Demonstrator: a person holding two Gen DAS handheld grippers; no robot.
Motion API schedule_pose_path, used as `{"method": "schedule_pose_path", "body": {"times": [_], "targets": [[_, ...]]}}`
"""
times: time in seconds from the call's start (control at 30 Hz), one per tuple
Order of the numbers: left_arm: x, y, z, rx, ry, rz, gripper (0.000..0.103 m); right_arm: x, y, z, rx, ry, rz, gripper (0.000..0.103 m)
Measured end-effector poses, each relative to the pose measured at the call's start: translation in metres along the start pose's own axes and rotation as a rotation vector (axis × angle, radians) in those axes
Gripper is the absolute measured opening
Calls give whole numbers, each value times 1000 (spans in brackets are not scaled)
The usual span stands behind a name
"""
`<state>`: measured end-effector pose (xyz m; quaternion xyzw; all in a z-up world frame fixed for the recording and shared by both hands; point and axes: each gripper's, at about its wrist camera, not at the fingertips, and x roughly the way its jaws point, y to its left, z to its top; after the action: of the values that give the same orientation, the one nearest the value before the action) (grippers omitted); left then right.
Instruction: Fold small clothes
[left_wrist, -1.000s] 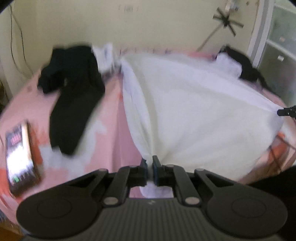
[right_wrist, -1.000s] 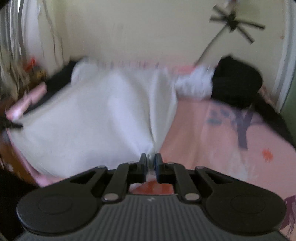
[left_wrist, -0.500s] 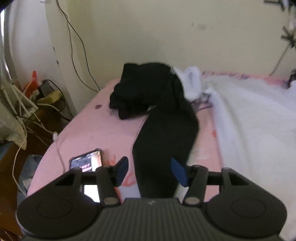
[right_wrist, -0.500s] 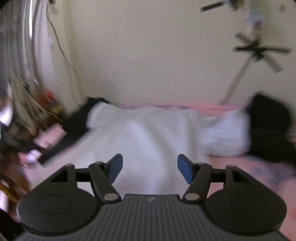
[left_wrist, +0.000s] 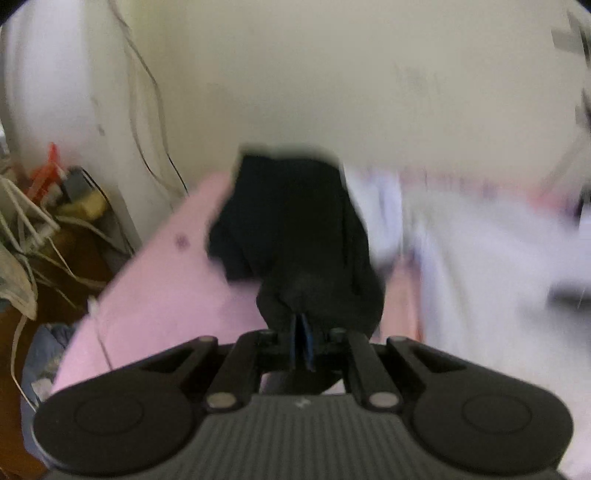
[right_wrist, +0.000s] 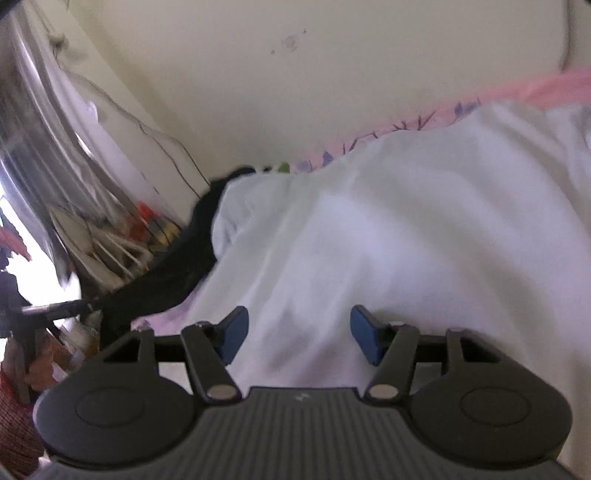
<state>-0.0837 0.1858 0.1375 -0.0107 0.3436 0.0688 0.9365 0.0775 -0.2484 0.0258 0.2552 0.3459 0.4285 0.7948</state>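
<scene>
The left hand-held gripper (left_wrist: 302, 341), apart half a second ago, now clamps the black garment (left_wrist: 295, 236); the right hand-held gripper (right_wrist: 297, 334) hovers apart over the released white garment (right_wrist: 406, 229), signalling the next fold.

The left claw (left_wrist: 302, 341) has its two blue-padded fingers (left_wrist: 294, 343) pressed together, pinching a fold of the black garment (left_wrist: 295, 236); its black linkage arms are drawn inward, and the claw points forward and slightly downward at the garment; the right claw (right_wrist: 297, 332) stands with its jaws spread wide, blue pads (right_wrist: 364, 334) well apart and gripping nothing; it sits low just above the white cloth (right_wrist: 388, 240), body rolled a little, fingers aimed along the cloth.
</scene>
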Motion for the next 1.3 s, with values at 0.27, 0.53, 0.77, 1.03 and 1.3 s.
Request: {"method": "schedule_pose_path", "body": {"times": [0.27, 0.53, 0.77, 1.03, 1.3], "targets": [[-56, -52, 156, 22, -221, -44, 5, -11, -14, -4, 81, -30, 77, 56], [-35, -276, 239, 350, -225, -373, 18, -12, -22, -3, 88, -17, 94, 56], [34, -336, 198, 516, -107, -415, 39, -13, -24, -1, 84, -5, 103, 58], [153, -232, 138, 414, 76, -58, 54, -12, -24, 0, 69, 3, 103, 60], [242, -175, 72, 225, 189, -131, 25, -17, -29, 0, 102, -11, 115, 58]]}}
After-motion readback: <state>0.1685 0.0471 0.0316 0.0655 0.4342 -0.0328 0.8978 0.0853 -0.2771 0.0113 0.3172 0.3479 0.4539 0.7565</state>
